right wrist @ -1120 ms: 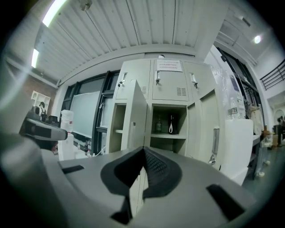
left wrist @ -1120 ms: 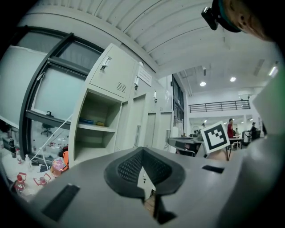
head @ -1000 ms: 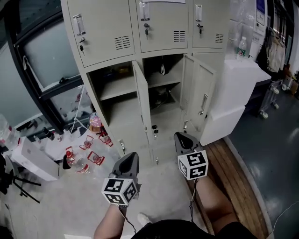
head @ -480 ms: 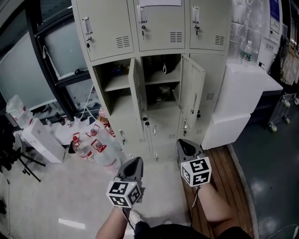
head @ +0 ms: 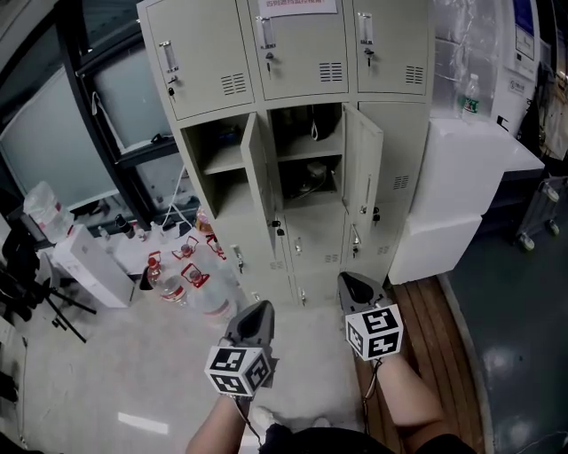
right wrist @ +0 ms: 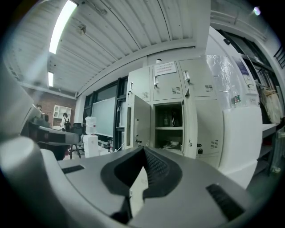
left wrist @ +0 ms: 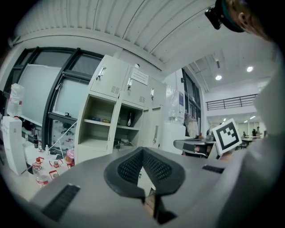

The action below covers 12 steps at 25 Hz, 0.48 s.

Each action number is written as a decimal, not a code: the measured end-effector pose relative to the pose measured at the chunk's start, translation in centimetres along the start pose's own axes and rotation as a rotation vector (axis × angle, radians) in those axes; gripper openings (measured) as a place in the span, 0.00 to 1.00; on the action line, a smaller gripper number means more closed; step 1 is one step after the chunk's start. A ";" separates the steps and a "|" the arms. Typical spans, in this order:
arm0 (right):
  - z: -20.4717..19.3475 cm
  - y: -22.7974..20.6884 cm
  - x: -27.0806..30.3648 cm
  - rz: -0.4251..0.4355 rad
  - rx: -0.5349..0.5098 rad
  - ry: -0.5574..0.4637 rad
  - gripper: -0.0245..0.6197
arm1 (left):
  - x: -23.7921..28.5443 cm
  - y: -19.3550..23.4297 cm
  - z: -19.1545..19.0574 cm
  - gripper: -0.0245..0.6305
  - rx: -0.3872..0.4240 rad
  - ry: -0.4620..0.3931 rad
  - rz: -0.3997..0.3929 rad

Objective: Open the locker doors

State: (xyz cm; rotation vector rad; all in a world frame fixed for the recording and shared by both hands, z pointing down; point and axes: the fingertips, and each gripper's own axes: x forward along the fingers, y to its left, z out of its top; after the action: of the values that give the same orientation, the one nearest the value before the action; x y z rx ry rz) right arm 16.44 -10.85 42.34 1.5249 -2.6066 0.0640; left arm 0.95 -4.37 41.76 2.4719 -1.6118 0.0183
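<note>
Left gripper (head: 256, 309) and right gripper (head: 351, 280) are both clenched, tips meeting, grasping nothing and touching nothing. The locker (head: 213, 53) stands at the far edge of the floor (head: 106, 372). Its left open door (head: 257, 177) and right open door (head: 362, 173) swing out toward the grippers, long axes vertical. The paper notice (head: 297, 5) up top is too small to read

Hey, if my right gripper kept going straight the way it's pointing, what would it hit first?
The way looks free up to the lockers. The right gripper, shut and empty, would probably meet the open door on the left first, low down, though depth is hard to judge.
</note>
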 end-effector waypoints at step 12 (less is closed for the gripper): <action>-0.1 1.4 -1.0 0.002 -0.017 0.008 0.04 | -1.4 0.1 -0.3 0.04 -0.013 -0.011 0.002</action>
State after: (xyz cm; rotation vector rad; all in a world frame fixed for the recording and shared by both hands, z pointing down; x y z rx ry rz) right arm 15.71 -9.25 42.38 1.5132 -2.5966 0.0481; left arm 0.29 -3.06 41.89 2.4654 -1.6137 -0.0054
